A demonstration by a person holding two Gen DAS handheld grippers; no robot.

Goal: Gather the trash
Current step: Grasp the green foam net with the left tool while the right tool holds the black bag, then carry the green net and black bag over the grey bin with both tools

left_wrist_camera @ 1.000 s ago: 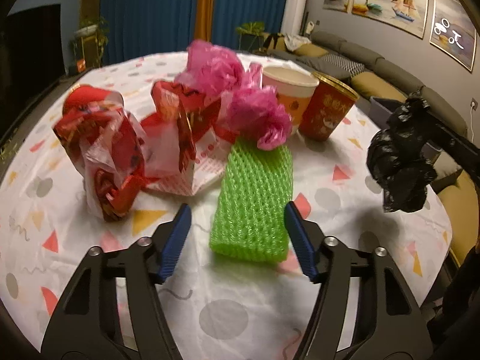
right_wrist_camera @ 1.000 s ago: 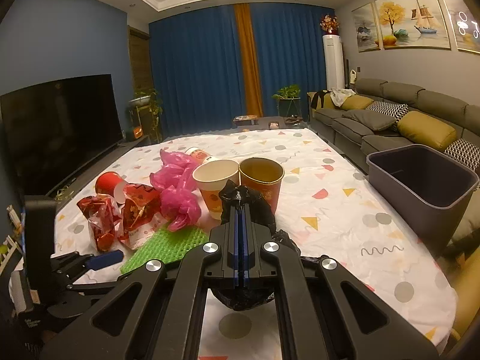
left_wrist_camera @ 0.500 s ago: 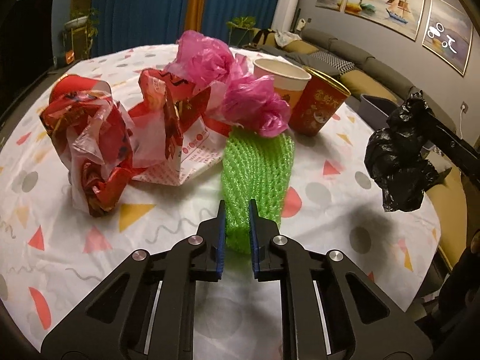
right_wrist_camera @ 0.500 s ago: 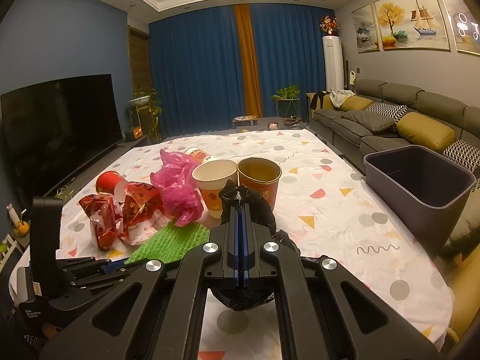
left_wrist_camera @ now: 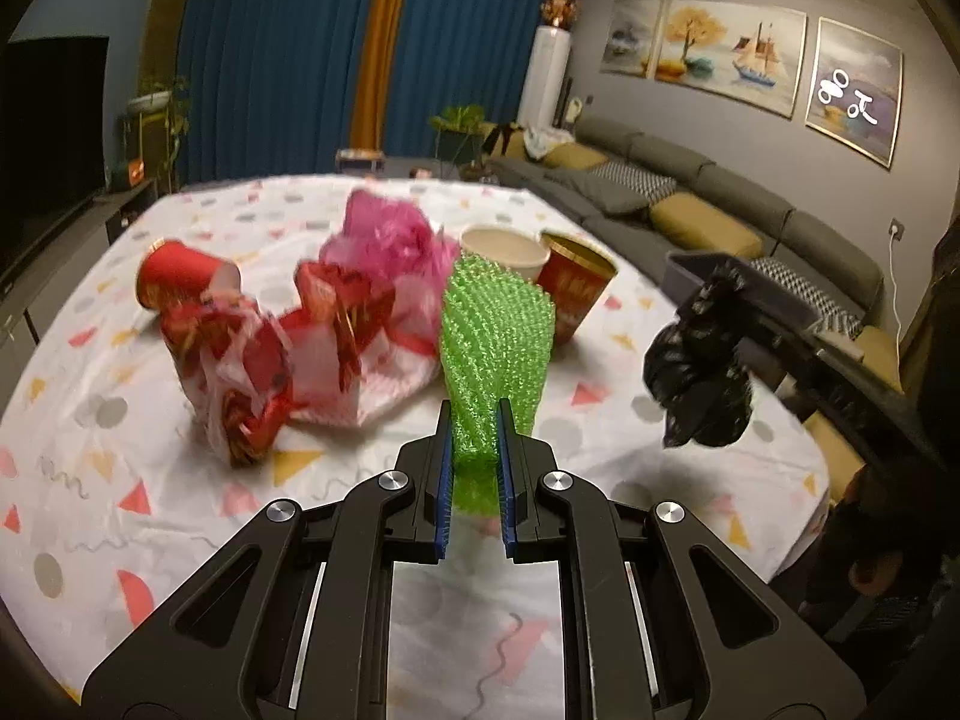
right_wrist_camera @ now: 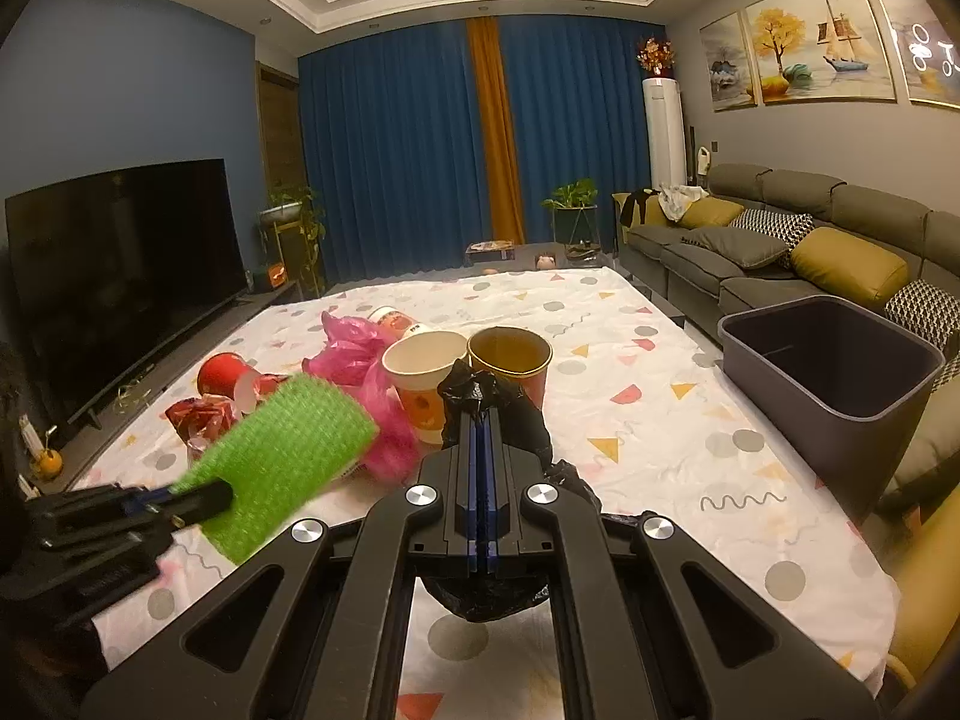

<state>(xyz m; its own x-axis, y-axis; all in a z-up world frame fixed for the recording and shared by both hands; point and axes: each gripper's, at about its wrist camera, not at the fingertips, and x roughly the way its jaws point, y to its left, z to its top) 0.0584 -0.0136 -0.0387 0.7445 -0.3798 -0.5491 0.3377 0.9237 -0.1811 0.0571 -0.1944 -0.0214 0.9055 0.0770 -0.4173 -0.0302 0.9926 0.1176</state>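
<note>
Patterned tabletop (left_wrist_camera: 108, 480) below; left tool (left_wrist_camera: 474, 456) clamps the green foam net (left_wrist_camera: 495, 348), light, squashy, best pinched at its end; right tool (right_wrist_camera: 480, 498) grips the limp black bag (right_wrist_camera: 498, 414).

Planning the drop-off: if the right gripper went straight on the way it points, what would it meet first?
Probably the gold-rimmed red cup, right behind the black bag the right gripper holds; depth is unclear.

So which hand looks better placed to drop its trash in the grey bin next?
Probably the right: its tool holds the black bag nearer the grey bin. The left tool, gripping green foam netting, sits farther away.
</note>
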